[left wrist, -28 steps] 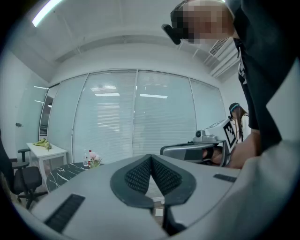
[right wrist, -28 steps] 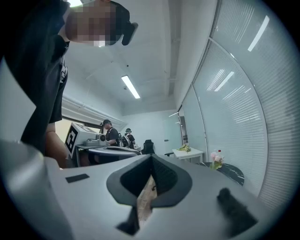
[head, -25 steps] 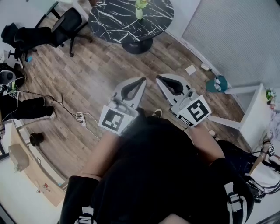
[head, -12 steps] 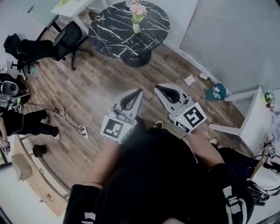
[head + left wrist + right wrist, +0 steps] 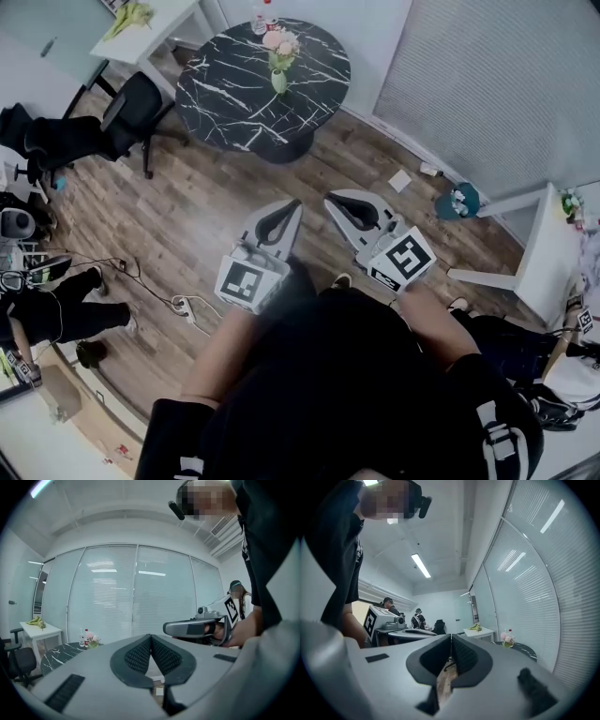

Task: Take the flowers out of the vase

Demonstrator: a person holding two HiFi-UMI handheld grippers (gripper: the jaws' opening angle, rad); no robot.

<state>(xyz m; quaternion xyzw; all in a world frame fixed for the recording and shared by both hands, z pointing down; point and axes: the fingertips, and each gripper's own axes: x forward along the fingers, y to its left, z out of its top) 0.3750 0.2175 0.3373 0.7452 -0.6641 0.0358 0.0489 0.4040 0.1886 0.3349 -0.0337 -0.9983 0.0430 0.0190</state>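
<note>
1. Near the middle of the round table (image 5: 230,98), on its black top veined with white like marble, the vase (image 5: 278,82) stands upright with the flowers (image 5: 280,41) in it. No part of the task is done yet.
2. The flowers are soft, rounded pale pink blooms with some green leaf. The vase is small, narrow, pale green and looks smooth and glazed.
3. Behind it, at the table's far edge, stand 2 small clear bottles (image 5: 259,19), 1 with a red cap.
4. The left gripper (image 5: 295,203) has its jaws pressed together at the tips and holds nothing. Its pads are dark with a fine grid texture, set in a smooth pale grey shell.
5. The right gripper (image 5: 330,199) is likewise fully closed and empty, with the same ribbed dark pads.
6. Both grippers are well apart from the table, above the wood-plank floor (image 5: 187,216).
7. I judge that everything remains: reaching the table, opening a gripper, closing on the stems and lifting them clear, perhaps steadying the vase with the other gripper.
</note>
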